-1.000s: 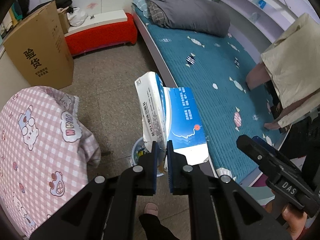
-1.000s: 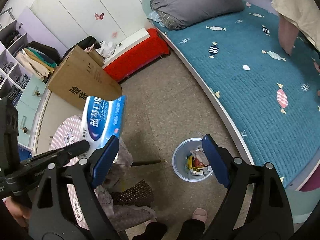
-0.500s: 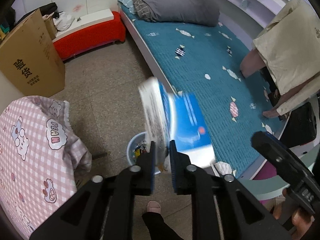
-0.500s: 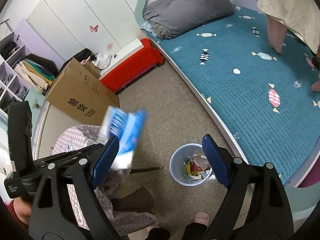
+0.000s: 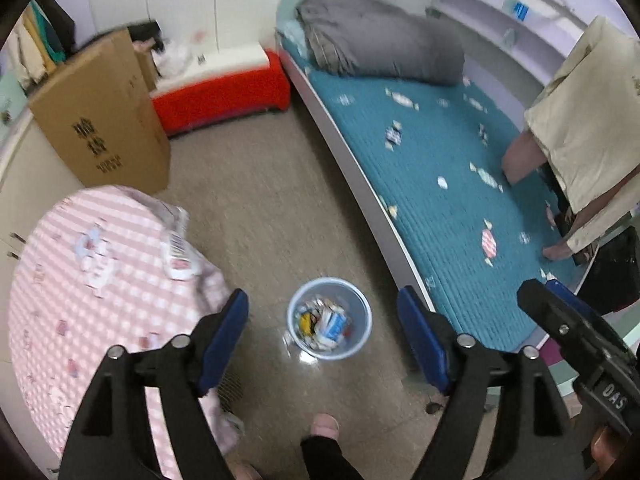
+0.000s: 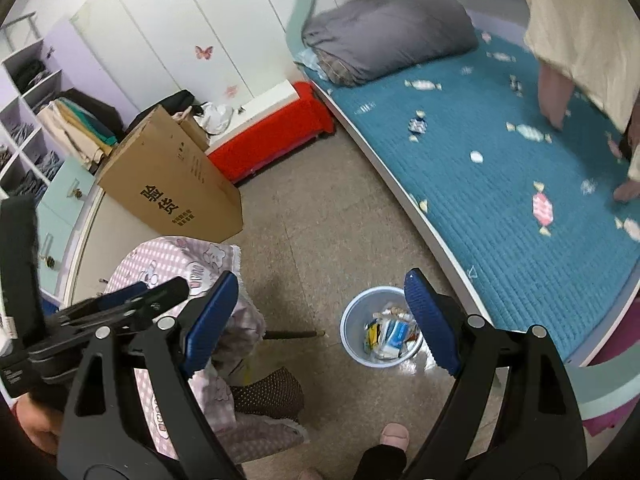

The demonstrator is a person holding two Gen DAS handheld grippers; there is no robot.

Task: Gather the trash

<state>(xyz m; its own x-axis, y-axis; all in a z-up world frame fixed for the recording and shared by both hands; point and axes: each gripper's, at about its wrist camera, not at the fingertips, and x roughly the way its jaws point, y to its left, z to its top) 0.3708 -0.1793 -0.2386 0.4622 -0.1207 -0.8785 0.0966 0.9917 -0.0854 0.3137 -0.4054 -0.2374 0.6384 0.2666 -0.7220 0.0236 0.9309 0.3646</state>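
A pale blue waste bin (image 5: 329,319) stands on the floor between the round table and the bed, with several wrappers and the blue and white box (image 5: 335,325) inside. It also shows in the right wrist view (image 6: 381,332). My left gripper (image 5: 323,340) is open and empty, high above the bin. My right gripper (image 6: 320,316) is open and empty, above the floor left of the bin. The left gripper shows from the side in the right wrist view (image 6: 132,300).
A round table with a pink checked cloth (image 5: 100,280) is at the left. A bed with a teal cover (image 5: 460,200) runs along the right. A cardboard box (image 5: 104,120) and a red bench (image 5: 224,92) stand at the back. My foot (image 5: 324,426) is near the bin.
My left gripper opened and let go of the blue and white box, which now lies in the bin. The right gripper stayed open.
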